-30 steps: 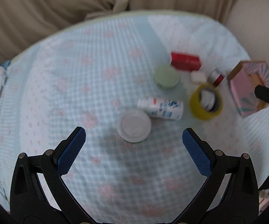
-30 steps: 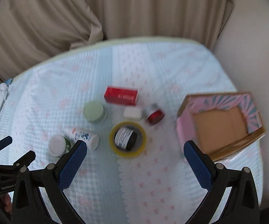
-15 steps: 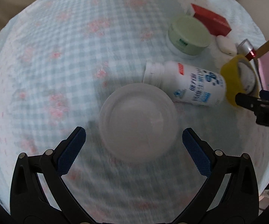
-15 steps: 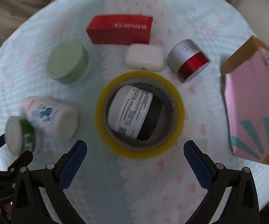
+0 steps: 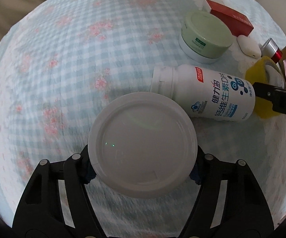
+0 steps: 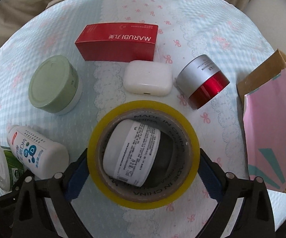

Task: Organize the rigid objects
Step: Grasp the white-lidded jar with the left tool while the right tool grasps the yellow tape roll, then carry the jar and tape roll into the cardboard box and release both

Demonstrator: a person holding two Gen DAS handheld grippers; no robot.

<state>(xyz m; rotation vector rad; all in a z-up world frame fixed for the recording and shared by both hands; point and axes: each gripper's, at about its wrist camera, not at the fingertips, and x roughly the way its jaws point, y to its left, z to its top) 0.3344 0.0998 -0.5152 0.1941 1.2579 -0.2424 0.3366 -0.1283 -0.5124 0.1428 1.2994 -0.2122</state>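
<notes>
A: Quick status, left gripper?

B: Closed in on the white-lidded jar, pads tight vs both sides just under the lid. Green label shows in the right view. Jar stands upright on the checked cloth, so a side pinch below the rim makes sense; the lid lip probably stops it slipping down.

A: And right gripper?

B: Straddles the yellow tape roll, blue pads at the roll's outer wall on each side. Looks like contact, prob. pinching, but the roll isn't visibly squeezed, so can't tell for sure. A small white jar lies tilted inside the roll's core, loose; lift the roll and it likely stays behind or tips.

A: Where does it all go?

B: My guess: the pink box, open, far right, apart from the rest. Nothing in it that I can see.

A: Neighbours?

B: Vitamin bottle lies on its side just beside the left jar, cap end nearly touching the lid edge; it could roll when the jar goes up. Green jar, red carton, white earbud case and red-silver jar sit behind the roll, apart, untouched.
</notes>
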